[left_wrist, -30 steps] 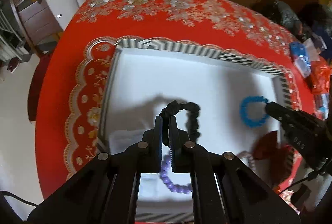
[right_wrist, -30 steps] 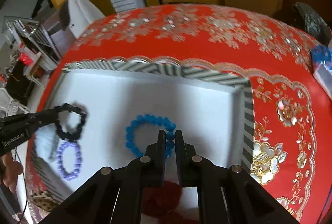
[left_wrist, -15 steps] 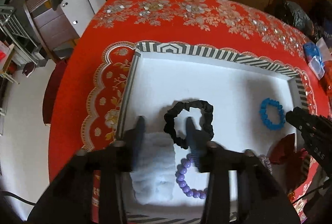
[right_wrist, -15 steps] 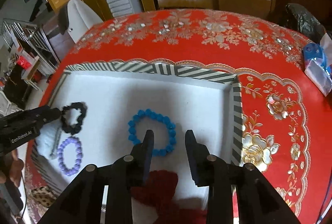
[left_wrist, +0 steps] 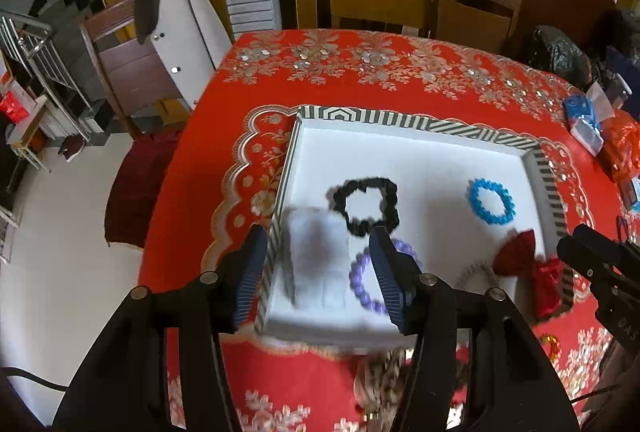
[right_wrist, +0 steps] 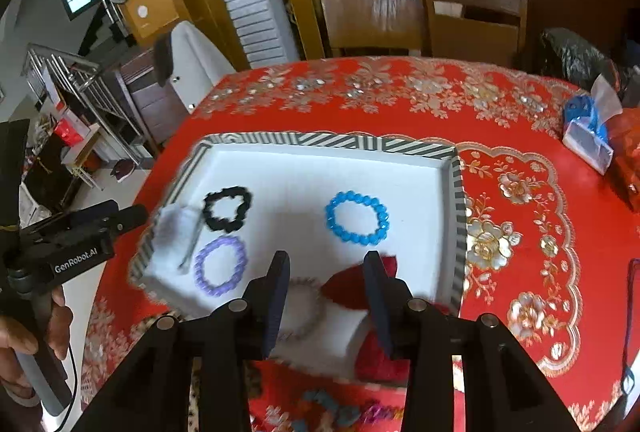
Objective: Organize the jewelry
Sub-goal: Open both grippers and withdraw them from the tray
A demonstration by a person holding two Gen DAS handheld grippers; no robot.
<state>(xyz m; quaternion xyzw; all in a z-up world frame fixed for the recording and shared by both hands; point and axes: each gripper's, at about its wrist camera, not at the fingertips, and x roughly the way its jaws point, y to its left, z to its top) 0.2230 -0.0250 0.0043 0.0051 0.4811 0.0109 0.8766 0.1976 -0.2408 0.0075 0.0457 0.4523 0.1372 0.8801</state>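
A white tray with a striped rim (left_wrist: 400,118) (right_wrist: 320,142) sits on the red tablecloth. In it lie a black scrunchie (left_wrist: 390,192) (right_wrist: 224,226), a blue bead bracelet (left_wrist: 474,196) (right_wrist: 332,220), a purple bead bracelet (left_wrist: 358,276) (right_wrist: 200,268), a folded white cloth (left_wrist: 318,260) (right_wrist: 172,236), a red bow (left_wrist: 520,260) (right_wrist: 352,288) and a pale bracelet (right_wrist: 308,312). My left gripper (left_wrist: 317,236) hovers above the tray's near left corner, jaws opening, holding nothing. My right gripper (right_wrist: 326,258) hangs above the near right part, jaws opening, nothing gripped.
Wooden chairs (right_wrist: 372,16) stand behind the table. A blue and white packet (right_wrist: 588,136) and a black bag (left_wrist: 560,56) lie at the far right. Loose hair ties (left_wrist: 380,372) (right_wrist: 332,408) lie on the cloth by the near edge. The table edge drops off at the left.
Both grippers have opened, the left letting go of the black scrunchie and the right of the blue bracelet. Both have drawn back and up from the tray.
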